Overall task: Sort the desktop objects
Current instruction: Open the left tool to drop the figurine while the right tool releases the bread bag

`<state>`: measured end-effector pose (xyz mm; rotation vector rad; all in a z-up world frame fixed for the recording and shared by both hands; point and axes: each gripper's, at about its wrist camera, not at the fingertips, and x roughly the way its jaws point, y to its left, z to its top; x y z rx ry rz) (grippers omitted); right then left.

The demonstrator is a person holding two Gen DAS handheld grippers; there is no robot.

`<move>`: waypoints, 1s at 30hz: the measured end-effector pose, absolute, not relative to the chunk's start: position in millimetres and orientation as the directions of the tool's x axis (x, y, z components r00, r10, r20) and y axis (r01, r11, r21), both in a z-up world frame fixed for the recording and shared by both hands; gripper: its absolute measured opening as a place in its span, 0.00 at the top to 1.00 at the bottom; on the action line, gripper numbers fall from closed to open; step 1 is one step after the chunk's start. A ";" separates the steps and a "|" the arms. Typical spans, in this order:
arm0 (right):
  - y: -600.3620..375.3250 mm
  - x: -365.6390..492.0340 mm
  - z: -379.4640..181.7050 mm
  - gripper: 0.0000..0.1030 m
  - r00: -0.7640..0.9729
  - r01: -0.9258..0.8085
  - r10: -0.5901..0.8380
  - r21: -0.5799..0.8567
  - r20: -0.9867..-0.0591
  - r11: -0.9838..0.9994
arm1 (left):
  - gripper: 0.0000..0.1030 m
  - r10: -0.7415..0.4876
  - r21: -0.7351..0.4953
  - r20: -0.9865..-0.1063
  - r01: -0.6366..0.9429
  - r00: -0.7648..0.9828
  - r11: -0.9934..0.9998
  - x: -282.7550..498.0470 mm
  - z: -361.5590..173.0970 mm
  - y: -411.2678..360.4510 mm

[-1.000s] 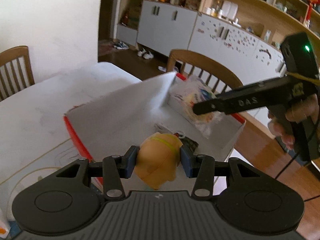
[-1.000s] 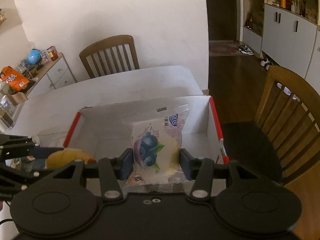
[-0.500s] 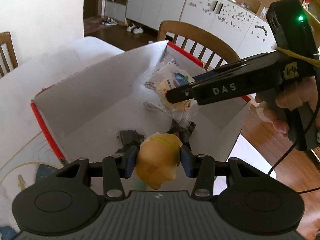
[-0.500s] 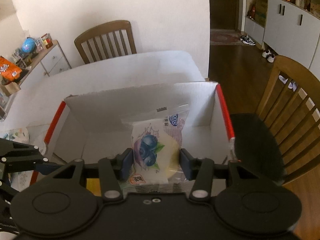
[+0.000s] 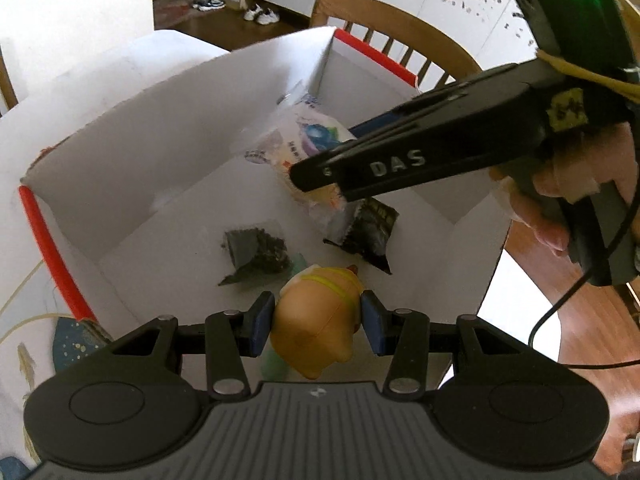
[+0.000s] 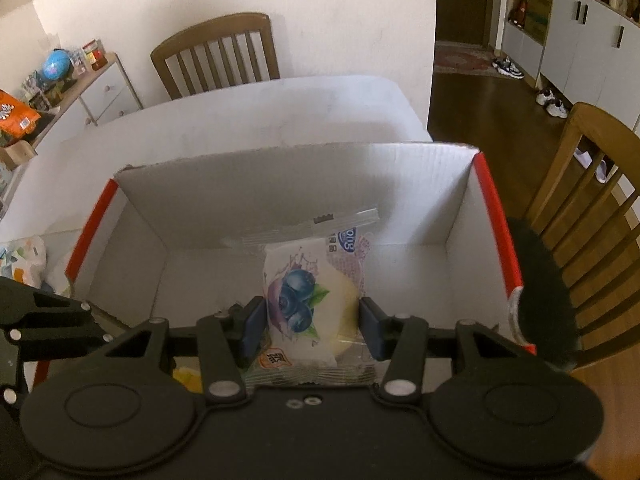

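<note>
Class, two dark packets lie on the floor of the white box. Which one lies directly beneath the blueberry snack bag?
The glossy black packet nearer the right gripper; the blueberry snack bag overlaps it. The crumpled dark packet lies apart.

Home dining area. White table (image 6: 280, 108) mid-frame with wooden slat-back chairs (image 6: 216, 56), shoes (image 6: 552, 102) on the dark wood floor at right, grey cabinets (image 6: 592, 32) upper right, cluttered white dresser (image 6: 100, 92) at left.

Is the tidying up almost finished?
Partly. Two dark packets already lie in the white box. The left gripper holds a yellow toy over the box and the right gripper holds a blueberry snack packet there; neither is dropped yet. A bag waits on the table beside the box.
</note>
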<state>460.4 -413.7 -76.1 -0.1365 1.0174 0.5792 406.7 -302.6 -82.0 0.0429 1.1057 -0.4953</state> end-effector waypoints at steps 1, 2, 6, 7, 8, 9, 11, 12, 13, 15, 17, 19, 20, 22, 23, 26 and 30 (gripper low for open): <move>-413.0 461.0 -78.2 0.52 0.386 -0.515 0.388 0.153 -0.837 0.843 | 0.56 -0.363 -0.210 -0.865 0.408 0.345 0.888 407.4 -82.7 -303.0; -411.6 461.6 -79.6 0.52 0.382 -0.518 0.386 0.152 -0.840 0.842 | 0.56 -0.365 -0.212 -0.866 0.411 0.341 0.887 407.9 -82.6 -303.5; -407.9 464.2 -84.6 0.52 0.369 -0.523 0.370 0.138 -0.853 0.841 | 0.56 -0.365 -0.214 -0.870 0.413 0.331 0.885 410.4 -82.8 -304.7; -407.7 465.1 -85.4 0.52 0.366 -0.520 0.369 0.141 -0.854 0.842 | 0.56 -0.369 -0.225 -0.871 0.404 0.325 0.887 410.6 -82.9 -302.8; -406.3 466.7 -85.9 0.52 0.363 -0.519 0.369 0.143 -0.856 0.842 | 0.56 -0.372 -0.238 -0.871 0.388 0.320 0.890 411.6 -83.2 -298.8; -405.7 467.8 -86.2 0.52 0.360 -0.519 0.369 0.145 -0.857 0.843 | 0.56 -0.374 -0.246 -0.871 0.377 0.318 0.893 412.6 -83.6 -295.5; -402.8 469.6 -86.1 0.52 0.355 -0.518 0.368 0.147 -0.860 0.843 | 0.56 -0.368 -0.234 -0.870 0.382 0.327 0.894 413.2 -82.8 -295.6; -402.2 470.6 -86.3 0.52 0.351 -0.518 0.368 0.149 -0.861 0.842 | 0.56 -0.363 -0.231 -0.871 0.378 0.330 0.897 414.3 -82.8 -295.0; -401.3 471.4 -86.7 0.52 0.348 -0.519 0.368 0.150 -0.862 0.841 | 0.56 -0.366 -0.238 -0.871 0.370 0.328 0.898 416.0 -83.4 -293.5; -399.5 472.8 -87.9 0.52 0.340 -0.523 0.370 0.153 -0.865 0.839 | 0.56 -0.375 -0.261 -0.870 0.348 0.319 0.900 420.7 -86.2 -289.0; -398.3 474.6 -89.1 0.52 0.338 -0.523 0.365 0.150 -0.867 0.839 | 0.56 -0.362 -0.245 -0.879 0.356 0.311 0.902 422.7 -88.1 -290.2; -397.6 476.4 -90.3 0.52 0.332 -0.521 0.365 0.153 -0.870 0.840 | 0.56 -0.359 -0.242 -0.883 0.363 0.302 0.900 424.9 -89.8 -293.2; -397.3 477.9 -91.0 0.52 0.329 -0.517 0.364 0.156 -0.871 0.841 | 0.56 -0.363 -0.248 -0.882 0.359 0.300 0.900 426.7 -90.7 -293.3; -397.0 480.4 -93.6 0.52 0.322 -0.510 0.361 0.162 -0.875 0.845 | 0.55 -0.365 -0.254 -0.881 0.352 0.299 0.901 428.8 -91.3 -292.2; -398.2 481.4 -94.7 0.52 0.319 -0.507 0.363 0.166 -0.875 0.846 | 0.55 -0.367 -0.256 -0.881 0.351 0.298 0.901 429.7 -91.2 -291.3; -398.5 480.8 -94.4 0.52 0.319 -0.506 0.362 0.166 -0.876 0.846 | 0.54 -0.371 -0.264 -0.879 0.342 0.299 0.902 431.2 -90.4 -288.8; -398.6 480.0 -93.8 0.51 0.318 -0.505 0.360 0.164 -0.877 0.847 | 0.54 -0.371 -0.262 -0.880 0.348 0.297 0.900 431.2 -90.2 -289.6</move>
